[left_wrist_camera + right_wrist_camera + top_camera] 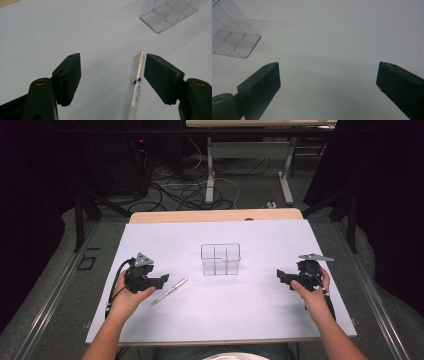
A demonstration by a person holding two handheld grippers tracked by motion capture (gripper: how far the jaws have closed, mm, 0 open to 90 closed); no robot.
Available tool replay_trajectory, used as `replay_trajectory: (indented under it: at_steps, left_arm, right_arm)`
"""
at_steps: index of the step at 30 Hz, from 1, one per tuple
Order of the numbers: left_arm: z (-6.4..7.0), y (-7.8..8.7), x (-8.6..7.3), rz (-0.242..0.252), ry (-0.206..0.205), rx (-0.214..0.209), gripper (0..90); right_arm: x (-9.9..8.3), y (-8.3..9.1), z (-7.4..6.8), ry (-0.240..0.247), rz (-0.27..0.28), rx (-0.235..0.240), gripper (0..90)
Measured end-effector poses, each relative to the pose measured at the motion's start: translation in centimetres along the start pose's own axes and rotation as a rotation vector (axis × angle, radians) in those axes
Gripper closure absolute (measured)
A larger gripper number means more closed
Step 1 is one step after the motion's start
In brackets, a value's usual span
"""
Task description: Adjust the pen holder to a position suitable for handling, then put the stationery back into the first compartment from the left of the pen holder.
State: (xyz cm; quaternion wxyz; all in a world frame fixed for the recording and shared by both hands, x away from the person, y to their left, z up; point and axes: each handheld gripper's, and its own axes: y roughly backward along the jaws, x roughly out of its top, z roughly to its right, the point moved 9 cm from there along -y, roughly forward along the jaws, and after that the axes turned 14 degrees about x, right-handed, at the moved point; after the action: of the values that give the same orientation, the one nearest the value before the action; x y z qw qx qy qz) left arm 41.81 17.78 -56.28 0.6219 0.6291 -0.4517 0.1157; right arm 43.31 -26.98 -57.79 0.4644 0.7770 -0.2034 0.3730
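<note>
Lying between the left gripper's point(112, 77) open, empty jaws: pen point(136, 82); clear organizer point(170, 13) beyond.

Small dark print is seen along the barrel of the pen point(137, 85), but it cannot be read.

On the desk point(150, 320), the divided container point(220, 259) stands mid-desk. The pen point(170, 291) lies left of and nearer than it, just beside the left hand-held gripper point(162, 279); the right hand-held gripper point(282, 276) sits well apart at right.
</note>
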Motion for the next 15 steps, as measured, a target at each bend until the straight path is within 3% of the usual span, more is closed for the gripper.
replay_trajectory:
  at_steps: [4, 7, 11, 15]
  left_arm:
    - [0.3, -0.2, -0.7, -0.03, -0.018, -0.003, 35.7]
    - [0.7, -0.5, -1.4, -0.063, -0.054, -0.025, 38.0]
    - [0.9, -0.8, -1.7, -0.065, -0.052, -0.017, 38.2]
    - [1.2, -1.0, -1.9, -0.071, -0.064, -0.035, 42.2]
  right_arm:
    - [0.0, 0.0, 0.0, 0.013, -0.002, -0.002, 5.0]
    - [0.1, 0.0, -0.1, 0.014, -0.002, -0.002, 5.0]
    - [0.1, 0.0, -0.2, 0.017, -0.003, 0.0, 5.0]
    - [0.0, 0.0, -0.1, 0.026, -0.008, 0.0, 5.0]
